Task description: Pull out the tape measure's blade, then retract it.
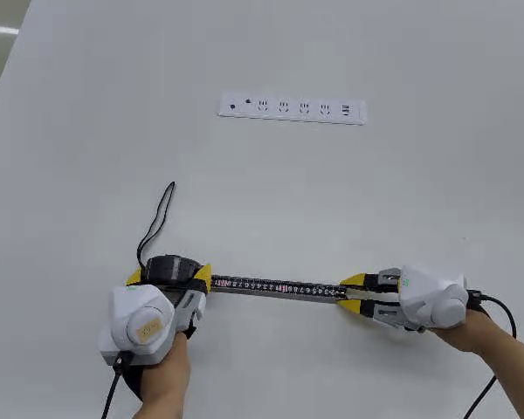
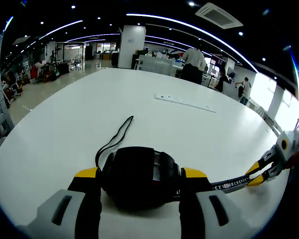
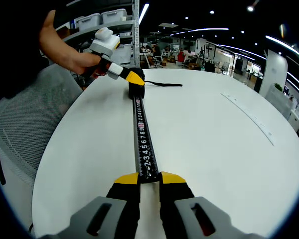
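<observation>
Case (image 2: 139,169) is clamped by left gripper (image 1: 168,278); the extended blade's (image 1: 275,287) tip is pinched by right gripper (image 1: 349,293).

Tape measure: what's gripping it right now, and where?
Left gripper clamps the black round case; right gripper pinches the free end of the black numbered blade.

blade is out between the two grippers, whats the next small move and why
Likely ease the right gripper toward the left gripper, letting the blade feed back into the tape measure case. The blade already lies drawn out along the table, its end pinched in the right gripper's jaws, and the left gripper clamps the case.
</observation>
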`<state>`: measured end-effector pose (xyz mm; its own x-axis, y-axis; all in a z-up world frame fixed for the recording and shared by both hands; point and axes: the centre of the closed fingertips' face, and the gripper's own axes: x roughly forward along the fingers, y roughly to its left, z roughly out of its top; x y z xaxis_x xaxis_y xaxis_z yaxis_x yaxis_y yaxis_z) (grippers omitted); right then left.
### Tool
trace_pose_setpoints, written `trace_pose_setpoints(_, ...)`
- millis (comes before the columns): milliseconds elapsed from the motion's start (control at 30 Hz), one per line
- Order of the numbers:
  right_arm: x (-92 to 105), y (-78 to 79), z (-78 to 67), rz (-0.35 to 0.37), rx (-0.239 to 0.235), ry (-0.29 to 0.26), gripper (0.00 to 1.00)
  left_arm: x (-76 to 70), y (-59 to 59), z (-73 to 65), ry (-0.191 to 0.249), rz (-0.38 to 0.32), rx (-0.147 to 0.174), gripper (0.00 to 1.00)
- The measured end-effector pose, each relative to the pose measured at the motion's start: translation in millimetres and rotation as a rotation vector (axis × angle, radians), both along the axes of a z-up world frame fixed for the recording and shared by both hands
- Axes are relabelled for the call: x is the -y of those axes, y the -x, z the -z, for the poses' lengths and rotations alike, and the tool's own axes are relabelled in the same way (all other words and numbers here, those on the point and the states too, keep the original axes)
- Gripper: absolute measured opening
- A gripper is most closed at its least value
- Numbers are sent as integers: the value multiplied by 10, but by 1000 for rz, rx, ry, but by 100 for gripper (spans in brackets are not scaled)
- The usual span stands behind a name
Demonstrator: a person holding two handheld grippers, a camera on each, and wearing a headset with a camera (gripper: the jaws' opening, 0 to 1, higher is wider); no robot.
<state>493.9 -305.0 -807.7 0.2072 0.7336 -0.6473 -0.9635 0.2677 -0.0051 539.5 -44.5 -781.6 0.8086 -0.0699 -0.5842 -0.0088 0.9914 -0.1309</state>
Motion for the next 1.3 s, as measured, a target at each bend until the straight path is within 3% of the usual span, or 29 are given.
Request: trace_pose_setpoints(1300, -187, -8, -64, -34, -15, -10, 12, -21, 11, -16, -1, 3, -2, 60)
